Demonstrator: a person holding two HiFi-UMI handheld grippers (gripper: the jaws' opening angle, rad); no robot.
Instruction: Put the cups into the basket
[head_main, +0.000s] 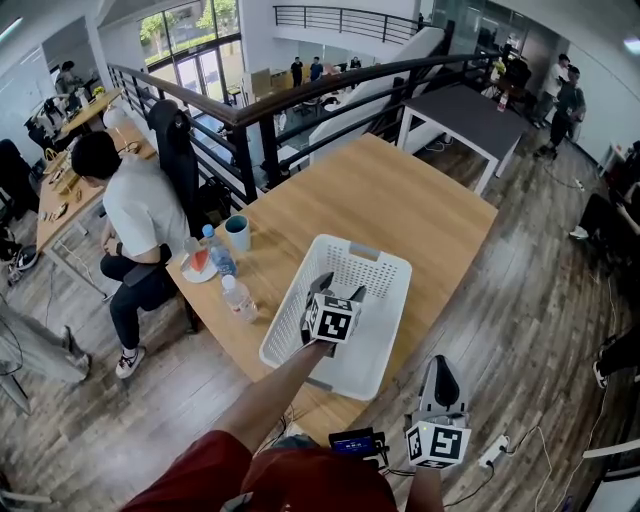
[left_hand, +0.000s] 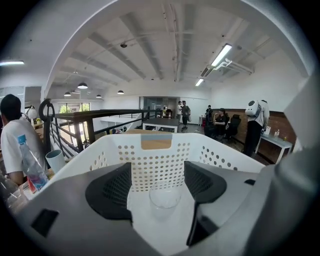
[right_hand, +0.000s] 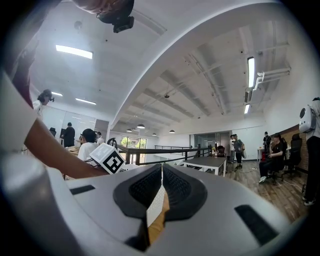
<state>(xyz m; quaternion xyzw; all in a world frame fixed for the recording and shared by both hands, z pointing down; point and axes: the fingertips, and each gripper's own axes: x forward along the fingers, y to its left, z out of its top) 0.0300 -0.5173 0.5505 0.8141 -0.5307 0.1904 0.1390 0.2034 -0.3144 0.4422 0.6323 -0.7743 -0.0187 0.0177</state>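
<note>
One clear cup (left_hand: 164, 196) is seen already in the basket (head_main: 397, 305), below the released left tongs (head_main: 338, 288). A teal cup (head_main: 238, 232) is left on the desk (head_main: 400, 190). The right tongs (right_hand: 161, 186) are clenched on nothing.

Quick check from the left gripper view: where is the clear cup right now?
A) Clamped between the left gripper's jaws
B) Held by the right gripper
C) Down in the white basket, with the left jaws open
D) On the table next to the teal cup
C: the clear cup sits on the floor of the white basket, and the left gripper has its jaws wide apart, with a gap showing on each side of the cup.
</note>
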